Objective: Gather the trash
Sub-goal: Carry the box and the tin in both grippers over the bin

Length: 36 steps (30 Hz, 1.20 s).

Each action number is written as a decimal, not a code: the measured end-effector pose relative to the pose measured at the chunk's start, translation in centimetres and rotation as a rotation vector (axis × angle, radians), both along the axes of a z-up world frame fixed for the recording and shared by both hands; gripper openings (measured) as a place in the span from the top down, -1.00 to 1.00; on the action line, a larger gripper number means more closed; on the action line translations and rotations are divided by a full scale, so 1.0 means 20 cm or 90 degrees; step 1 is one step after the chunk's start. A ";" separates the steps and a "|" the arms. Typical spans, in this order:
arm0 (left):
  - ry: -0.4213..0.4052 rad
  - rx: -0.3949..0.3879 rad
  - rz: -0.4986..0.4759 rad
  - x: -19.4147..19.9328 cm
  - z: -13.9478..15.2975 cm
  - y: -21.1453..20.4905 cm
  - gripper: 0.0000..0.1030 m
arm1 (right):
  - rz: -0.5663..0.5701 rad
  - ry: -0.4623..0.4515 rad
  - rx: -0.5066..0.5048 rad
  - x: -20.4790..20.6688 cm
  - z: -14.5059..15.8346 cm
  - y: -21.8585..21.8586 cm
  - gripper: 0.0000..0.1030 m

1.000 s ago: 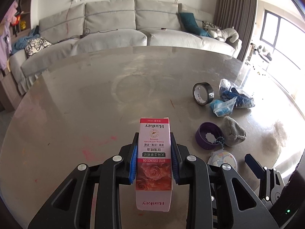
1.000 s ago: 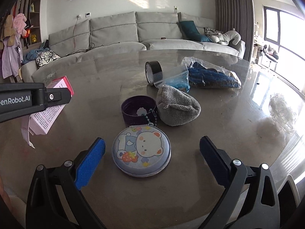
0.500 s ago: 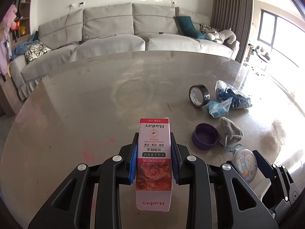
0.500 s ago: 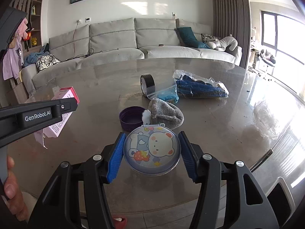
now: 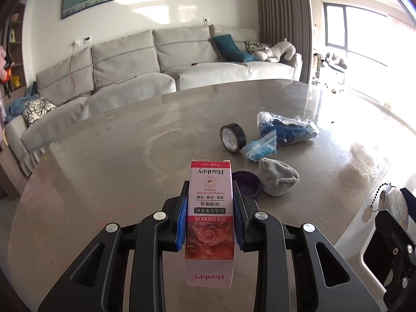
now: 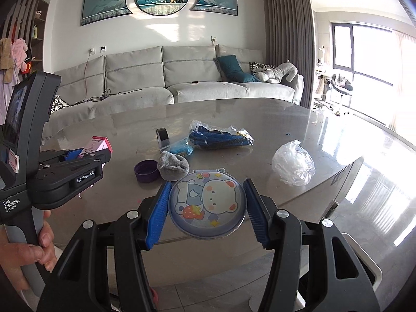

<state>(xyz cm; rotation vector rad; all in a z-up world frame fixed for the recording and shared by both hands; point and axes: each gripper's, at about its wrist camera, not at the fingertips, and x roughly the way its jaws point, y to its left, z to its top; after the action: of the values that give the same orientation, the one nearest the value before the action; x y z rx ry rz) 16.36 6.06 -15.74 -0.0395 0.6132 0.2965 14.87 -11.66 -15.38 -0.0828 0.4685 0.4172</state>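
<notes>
My left gripper point(image 5: 210, 215) is shut on a pink and white rose-oil carton point(image 5: 210, 208), held above the near edge of the grey round table point(image 5: 130, 161). My right gripper point(image 6: 206, 208) is shut on a round bear-print pouch point(image 6: 206, 202) and holds it off the table, near its front edge. The carton also shows in the right wrist view point(image 6: 96, 145), and the pouch in the left wrist view point(image 5: 395, 208). A crumpled clear plastic bag point(image 6: 293, 162) lies on the table to the right.
On the table lie a purple lid point(image 6: 146, 171), a grey sock point(image 6: 173, 165), a black tape roll point(image 6: 163, 136), a small blue bag point(image 6: 182, 149) and a clear bag of blue items point(image 6: 219, 137). A grey sofa point(image 6: 182, 78) stands behind. Tiled floor point(image 6: 364, 195) is at right.
My right gripper closed on the bear pouch and lifted it up and back off the table. My left gripper rose and drew back with the carton.
</notes>
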 end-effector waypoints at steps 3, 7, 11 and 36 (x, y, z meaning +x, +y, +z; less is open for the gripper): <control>0.026 -0.012 -0.050 0.03 -0.05 -0.13 0.44 | -0.032 -0.003 -0.003 -0.02 0.00 -0.11 -0.11; 0.073 -0.021 -0.089 0.08 -0.12 -0.29 0.44 | -0.081 -0.009 -0.006 -0.04 0.00 -0.27 -0.11; 0.069 -0.015 -0.144 0.11 -0.11 -0.47 0.44 | -0.134 -0.006 -0.001 -0.07 -0.04 -0.45 -0.11; 0.100 0.029 -0.530 0.33 -0.36 -1.55 0.44 | -0.386 0.040 0.001 -0.14 -0.27 -1.10 -0.11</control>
<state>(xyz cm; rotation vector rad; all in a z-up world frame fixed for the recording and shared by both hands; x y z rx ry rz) 22.86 -24.85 -23.04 0.2814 0.7265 -0.4967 11.99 -33.57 -20.77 0.0754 0.5292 -0.1758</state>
